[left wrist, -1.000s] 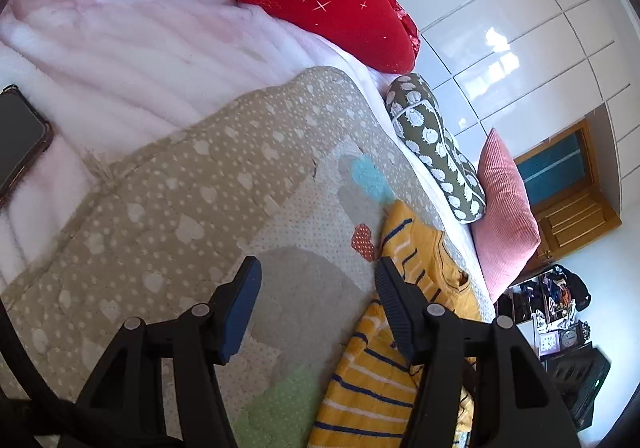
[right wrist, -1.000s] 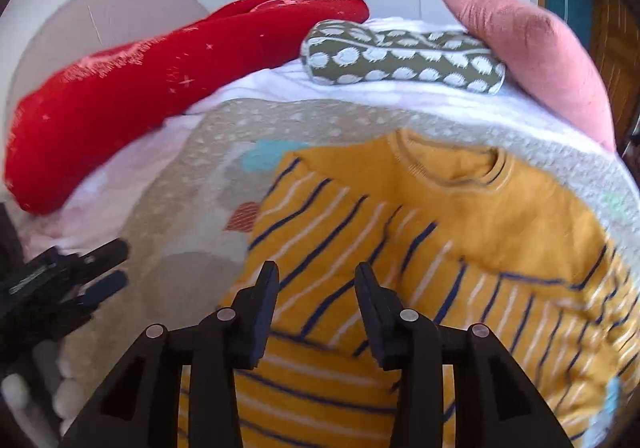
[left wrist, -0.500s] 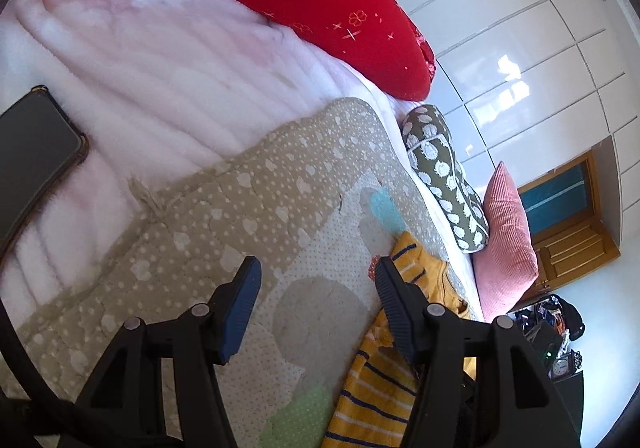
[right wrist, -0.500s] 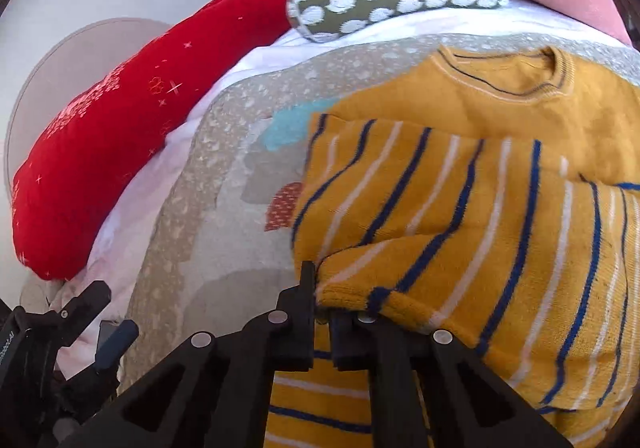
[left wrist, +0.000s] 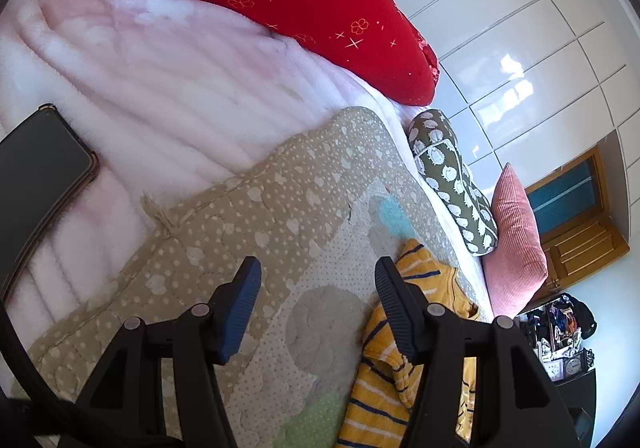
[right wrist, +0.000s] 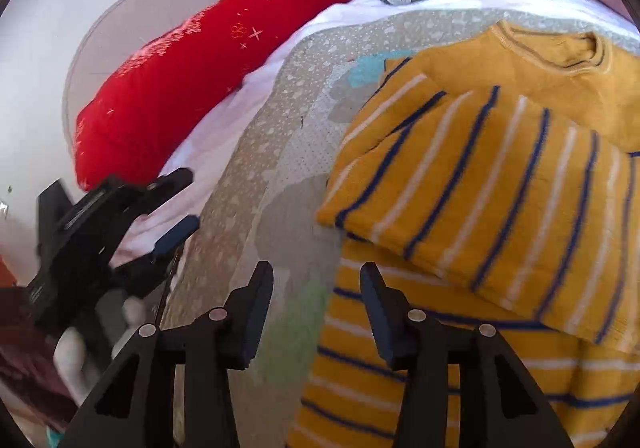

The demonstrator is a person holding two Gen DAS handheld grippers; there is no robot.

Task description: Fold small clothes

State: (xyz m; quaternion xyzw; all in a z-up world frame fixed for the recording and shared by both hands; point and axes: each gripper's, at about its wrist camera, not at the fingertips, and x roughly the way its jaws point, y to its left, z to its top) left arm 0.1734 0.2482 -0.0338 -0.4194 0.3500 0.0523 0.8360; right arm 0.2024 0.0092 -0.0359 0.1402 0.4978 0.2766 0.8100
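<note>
Sweater [right wrist: 480, 188] outside right gripper's [right wrist: 316, 312] parted jaws

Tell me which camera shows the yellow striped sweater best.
The right wrist view: the yellow striped sweater fills its right half, with the collar at the top and a sleeve folded over the body. The left wrist view catches only a narrow strip of the sweater at the lower right, partly hidden behind one of the left gripper's fingers.
</note>
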